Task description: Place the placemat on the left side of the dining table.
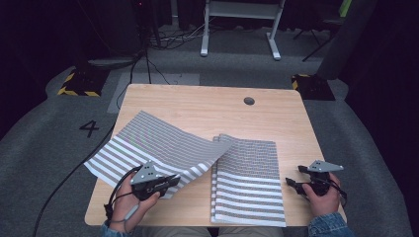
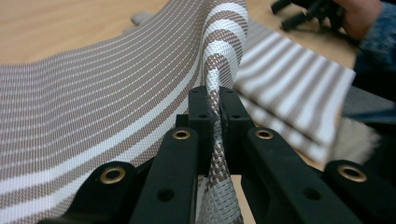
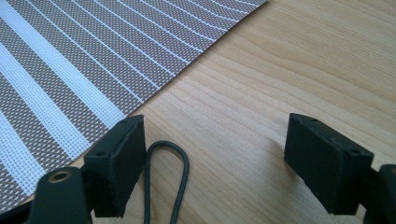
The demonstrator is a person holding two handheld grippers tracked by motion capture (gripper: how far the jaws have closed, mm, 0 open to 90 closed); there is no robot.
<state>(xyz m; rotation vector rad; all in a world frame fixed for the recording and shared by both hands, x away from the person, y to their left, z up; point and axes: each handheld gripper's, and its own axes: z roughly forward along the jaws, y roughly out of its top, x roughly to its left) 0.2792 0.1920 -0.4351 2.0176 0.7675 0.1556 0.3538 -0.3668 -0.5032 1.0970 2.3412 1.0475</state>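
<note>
While the lifted mat (image 1: 158,140) sags across the high view's centre left, the left gripper (image 1: 173,181) pinches its corner; a stack of mats (image 1: 249,185) lies lower centre (flat), the right gripper (image 1: 291,178) gaping beside it on the table (image 1: 197,106).

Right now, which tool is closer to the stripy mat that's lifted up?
The left. The left tool is shut on the lifted mat's edge, pinching it. The right tool sits open beside the flat mats on the table, apart from the lifted one.
</note>
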